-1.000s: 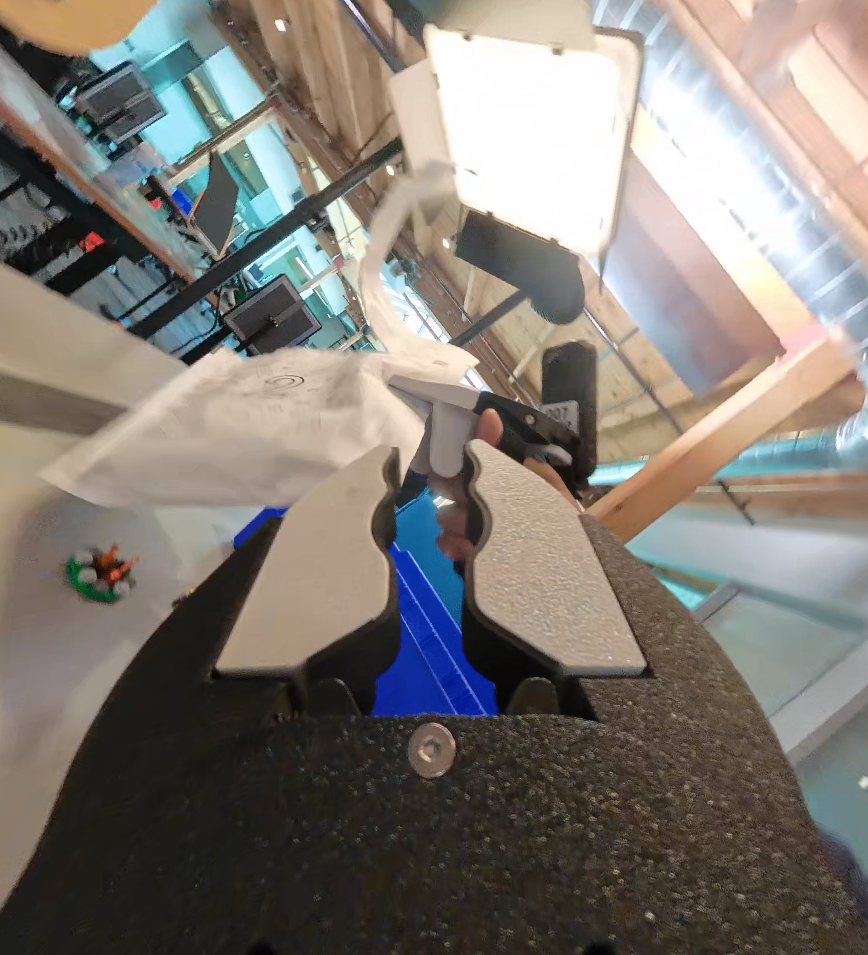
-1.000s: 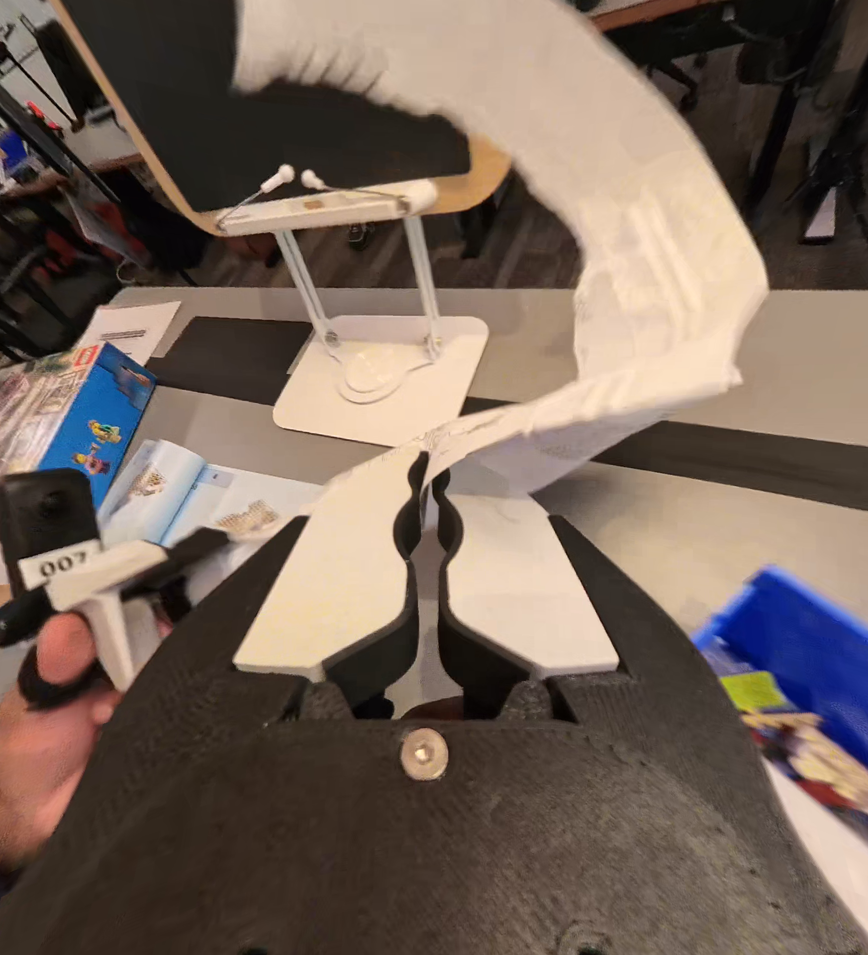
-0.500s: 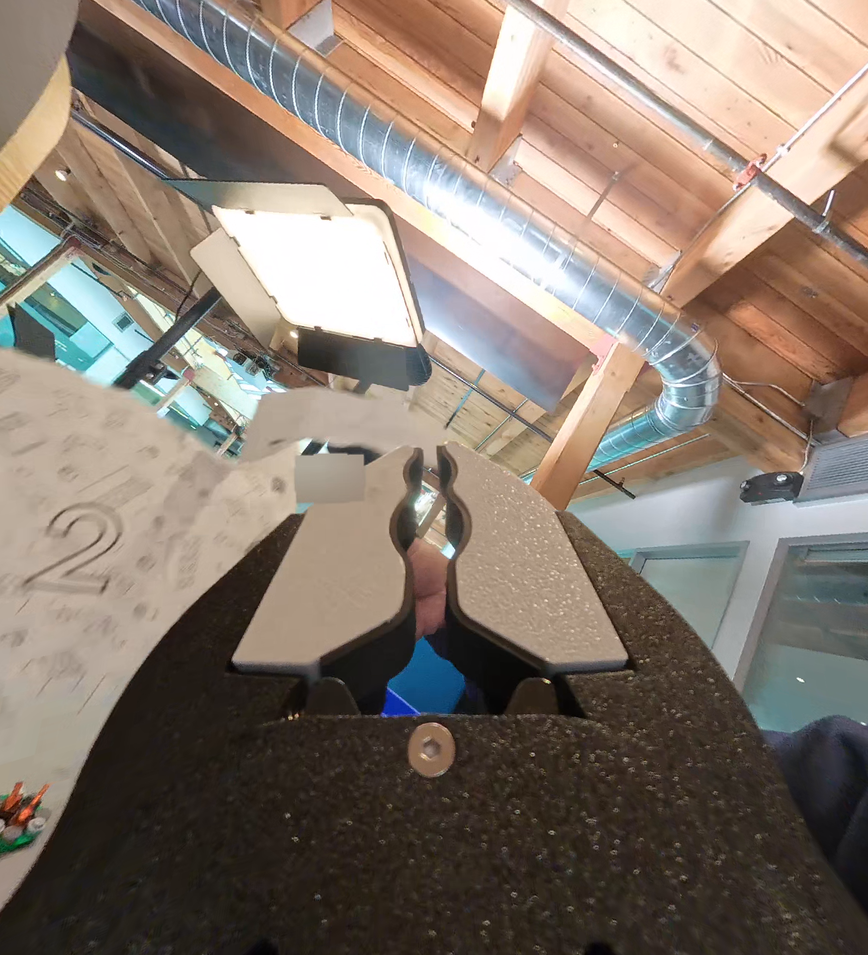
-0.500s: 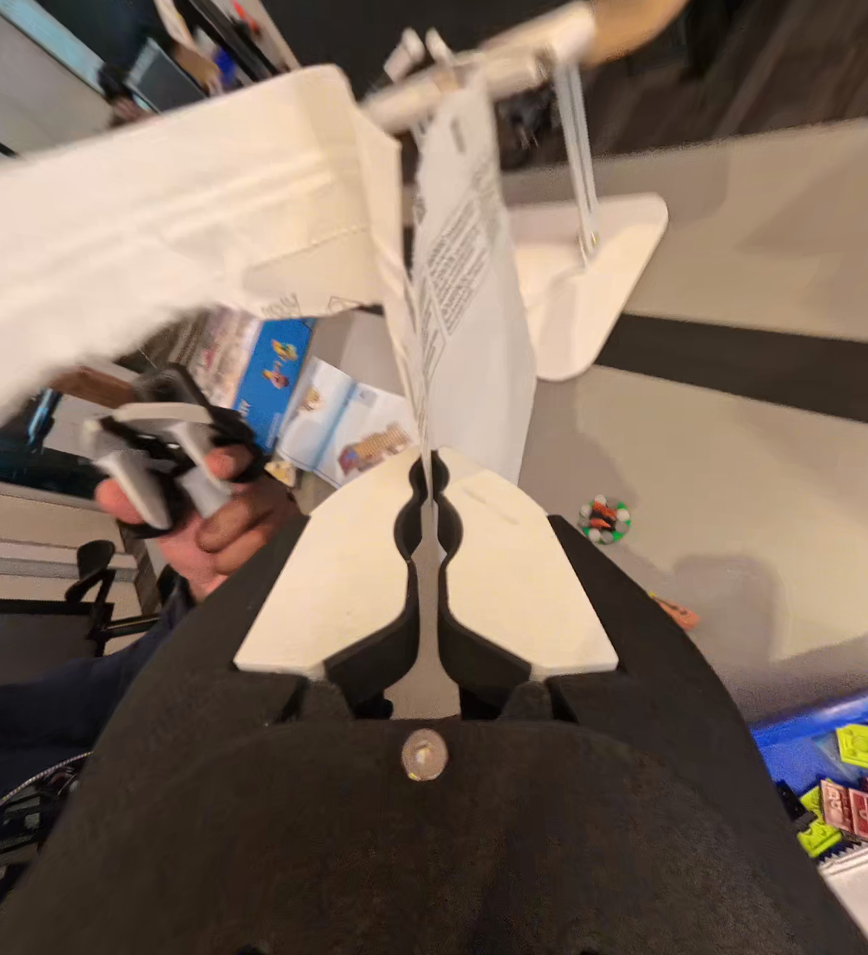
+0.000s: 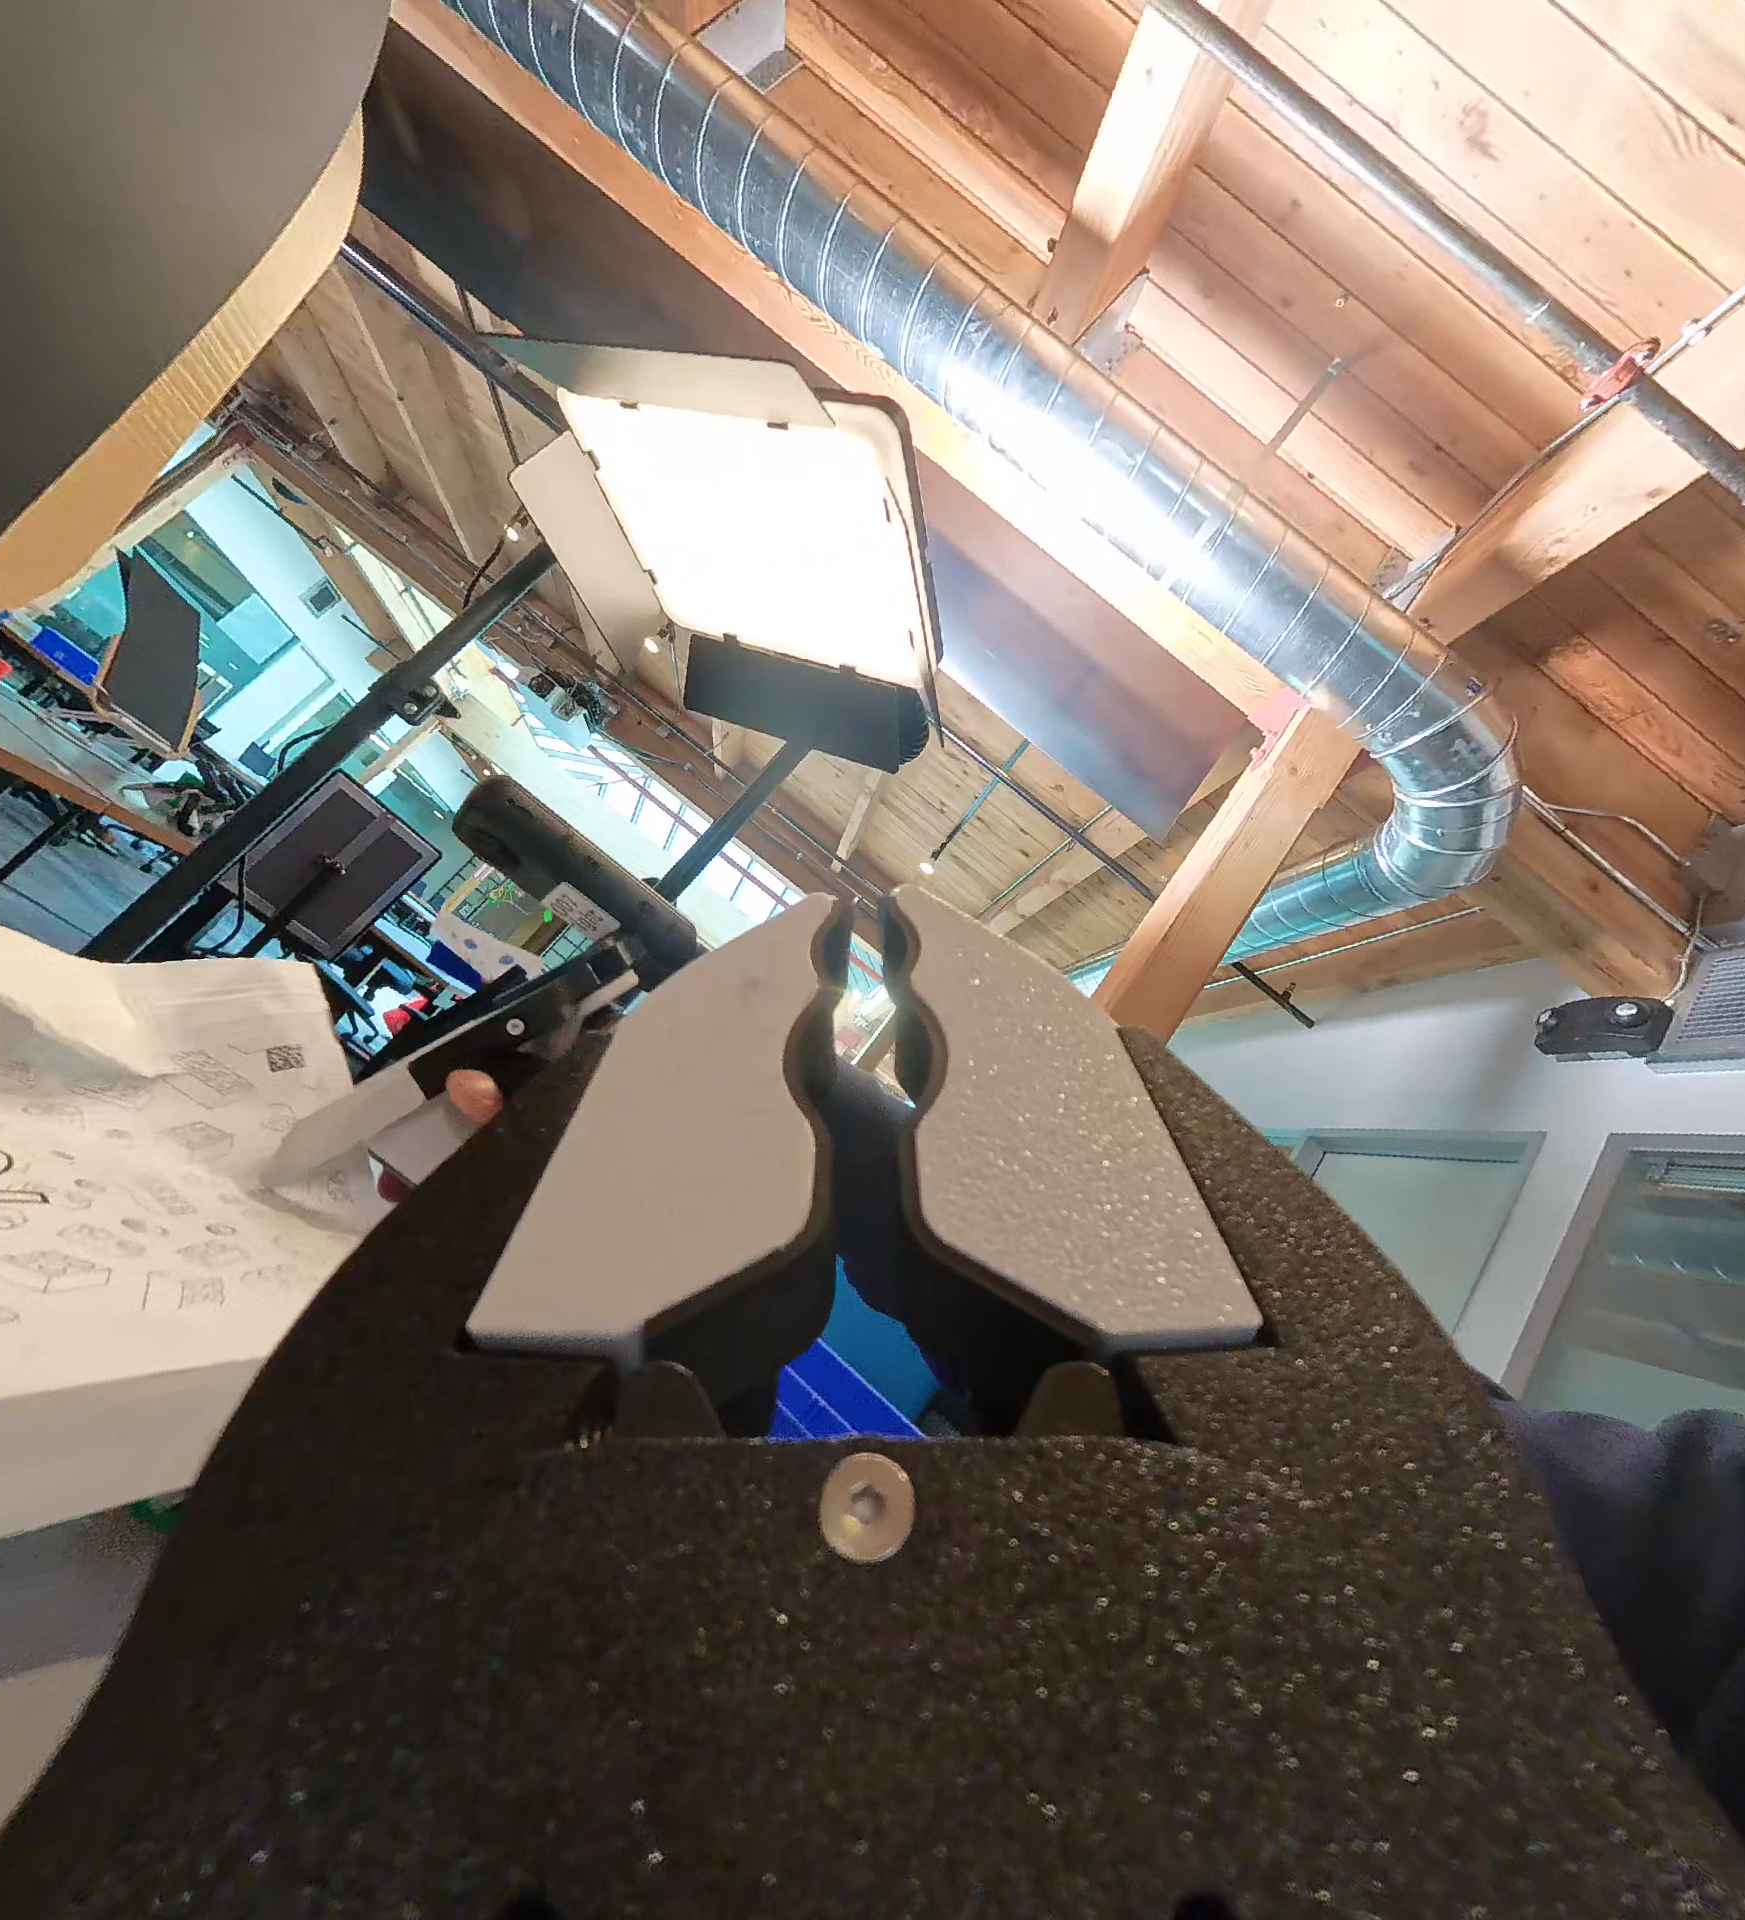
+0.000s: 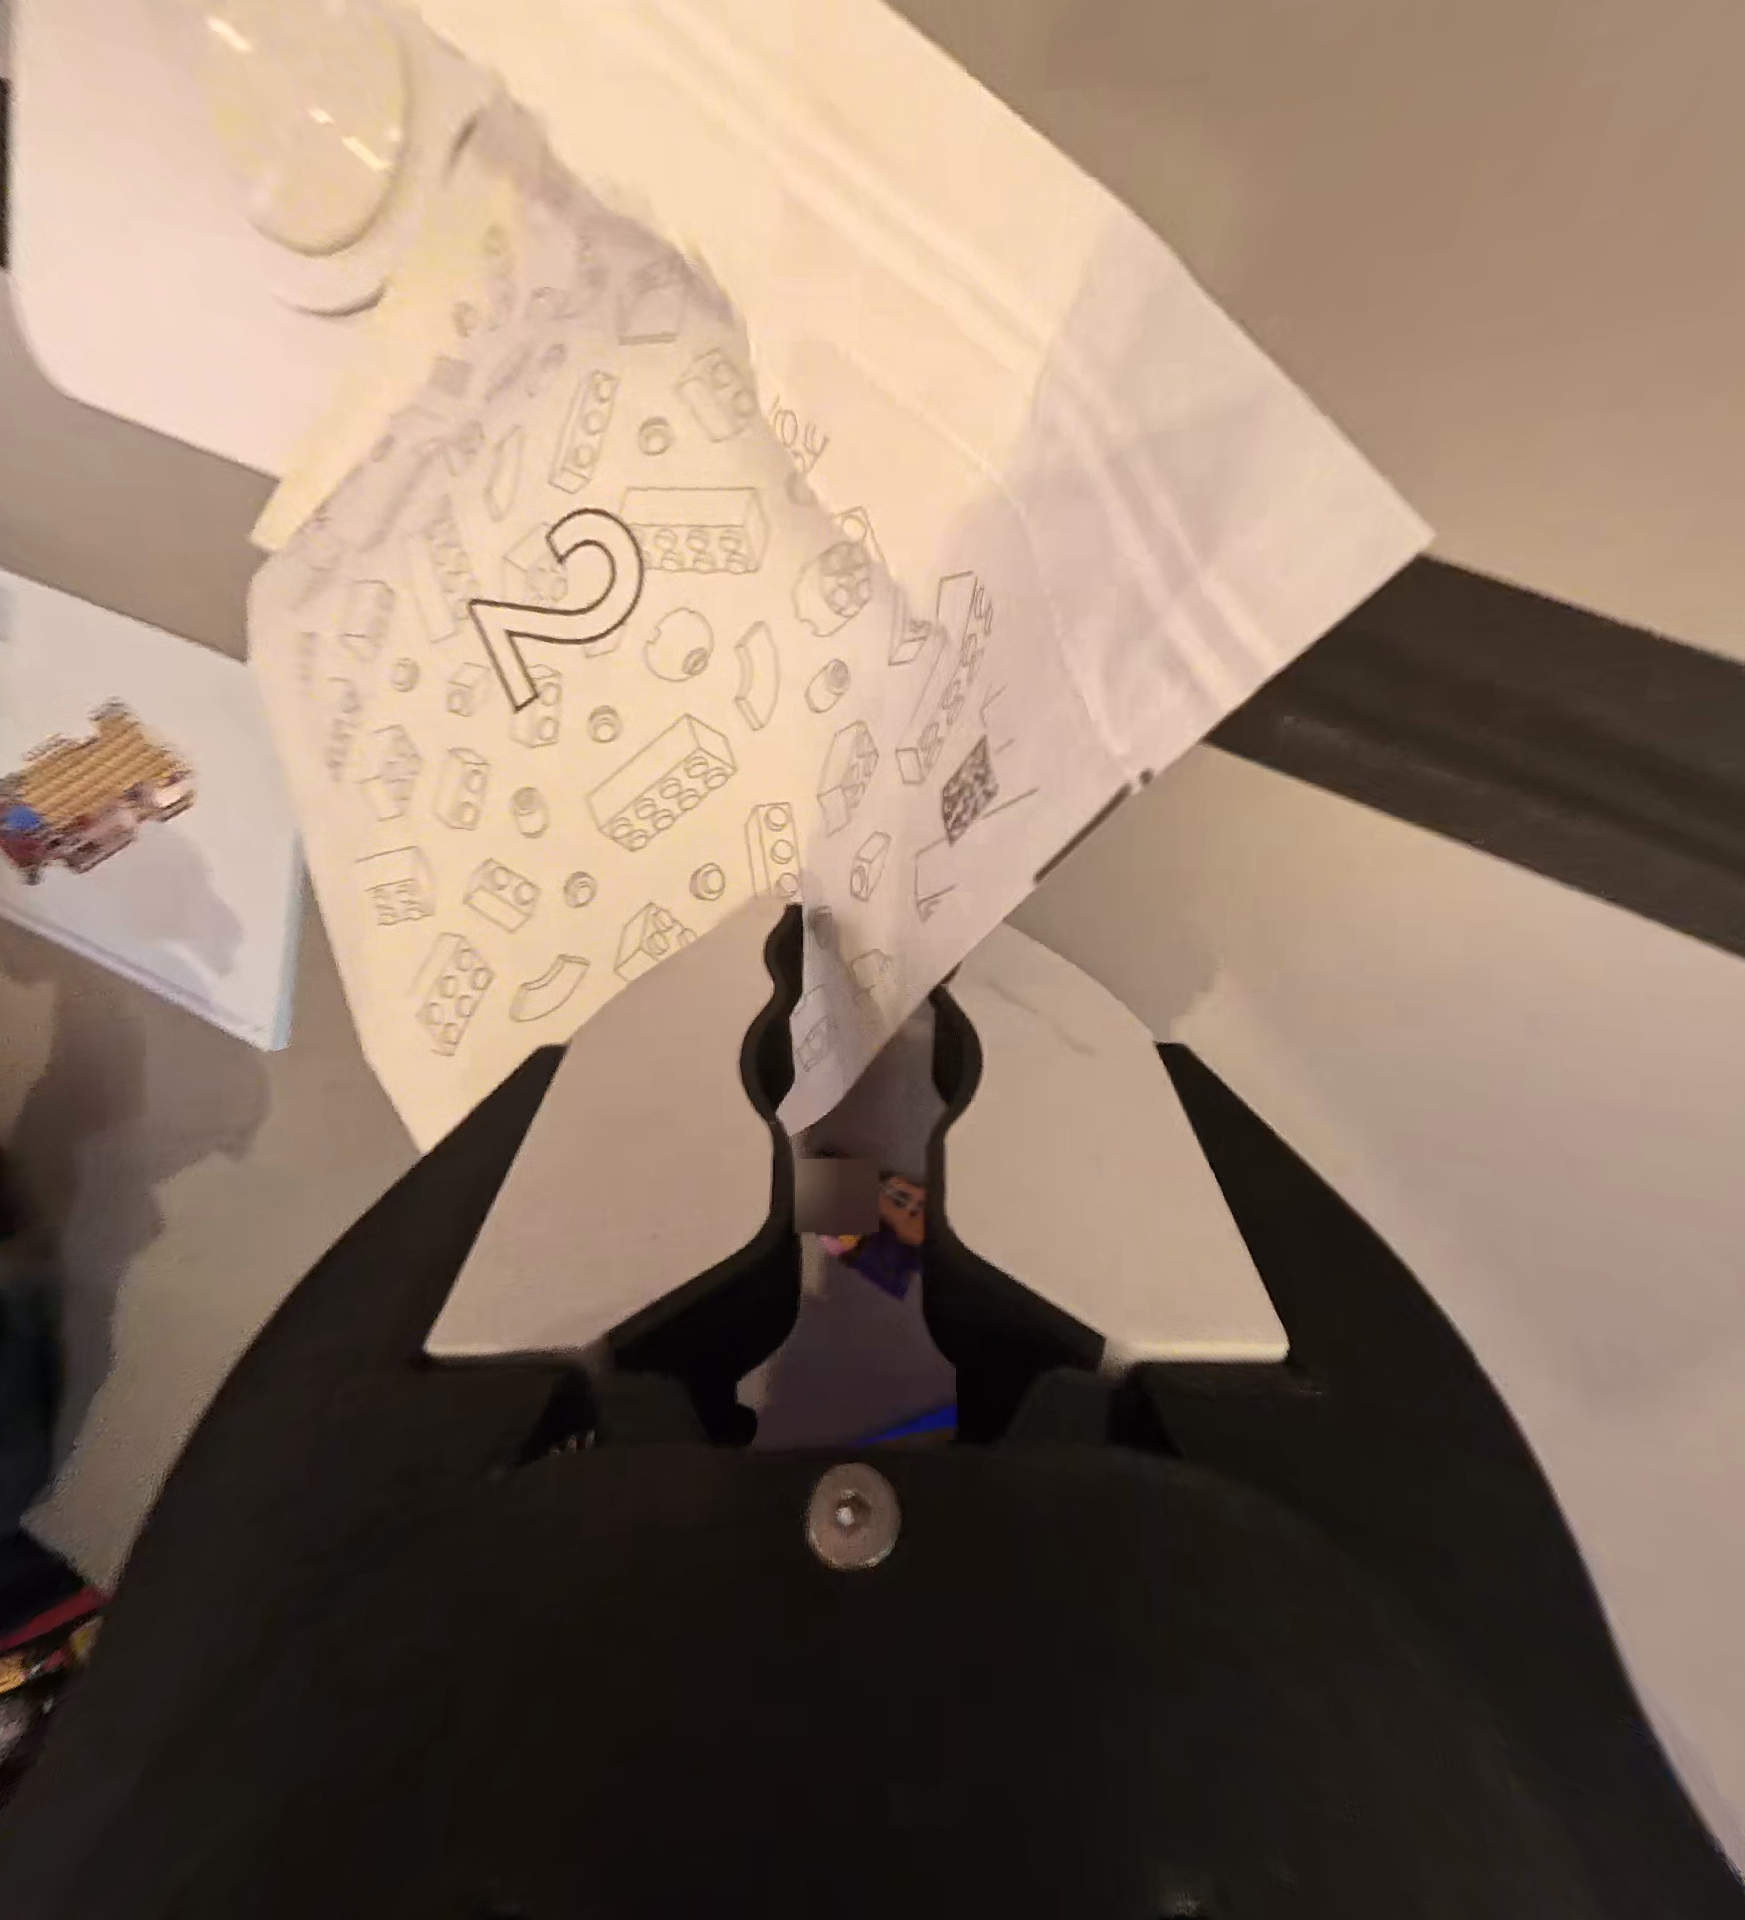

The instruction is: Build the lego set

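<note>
White paper bag [image 6: 702, 665], printed, lies between the spread fingers of right tool [image 6: 863, 966], seemingly unpinched, above the counter [image 6: 1470, 1195]; may slip free. Left tool [image 5: 863, 914] nearly closed, empty.

wooden beam ceiling [image 5: 1470, 156], silver duct [image 5: 951, 343], bright light panel [image 5: 743, 520].

A white paper bag [image 6: 702, 665], printed with grey outline drawings of toy bricks and a large numeral, hangs tilted above the tabletop [image 6: 1470, 1195]. Its flat, creased end points up and away. One lower corner dips between the parted fingers of the right tongs [image 6: 868, 956], with a gap on the right side. In the left wrist view the bag [image 5: 89, 1195] shows at the left edge.
</note>
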Demonstrator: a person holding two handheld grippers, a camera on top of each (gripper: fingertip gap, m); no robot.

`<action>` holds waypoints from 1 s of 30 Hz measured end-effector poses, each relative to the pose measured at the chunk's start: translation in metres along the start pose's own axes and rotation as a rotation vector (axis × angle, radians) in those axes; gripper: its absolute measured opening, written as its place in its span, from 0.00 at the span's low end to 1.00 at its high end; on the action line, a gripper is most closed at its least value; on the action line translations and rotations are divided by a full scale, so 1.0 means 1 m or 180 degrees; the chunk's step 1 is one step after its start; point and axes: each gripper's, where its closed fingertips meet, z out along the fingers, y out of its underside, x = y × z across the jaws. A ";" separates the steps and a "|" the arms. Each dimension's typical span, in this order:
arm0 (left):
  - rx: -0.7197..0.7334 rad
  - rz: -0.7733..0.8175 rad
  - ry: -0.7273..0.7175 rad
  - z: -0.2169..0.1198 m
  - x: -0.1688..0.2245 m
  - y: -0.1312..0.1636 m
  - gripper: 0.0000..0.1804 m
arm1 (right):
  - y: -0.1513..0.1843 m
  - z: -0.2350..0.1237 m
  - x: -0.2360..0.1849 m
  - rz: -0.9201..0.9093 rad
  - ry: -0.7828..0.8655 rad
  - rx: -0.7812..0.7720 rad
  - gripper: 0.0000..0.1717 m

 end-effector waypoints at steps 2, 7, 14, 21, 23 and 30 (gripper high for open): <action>-0.0033 -0.0010 -0.0014 0.000 -0.002 0.004 0.03 | -0.007 0.000 0.011 0.0015 0.0165 0.0070 0.15; -0.0101 -0.0021 -0.0035 0.002 -0.004 0.010 0.03 | -0.018 -0.008 0.033 -0.0112 0.0741 0.0164 0.25; -0.0300 0.0028 -0.0031 0.008 -0.003 0.027 0.03 | -0.016 -0.057 0.019 -0.0747 0.1067 0.0358 0.36; -0.0780 0.0083 -0.0046 0.017 -0.008 0.060 0.03 | 0.112 -0.103 0.030 -0.1768 0.1221 -0.0471 0.34; -0.0941 0.0124 -0.0093 0.018 -0.012 0.072 0.03 | 0.153 -0.106 0.045 -0.1922 0.1171 -0.0802 0.37; -0.1145 0.0137 -0.0208 0.017 -0.023 0.094 0.04 | 0.235 -0.093 0.078 -0.2374 0.1091 -0.1363 0.54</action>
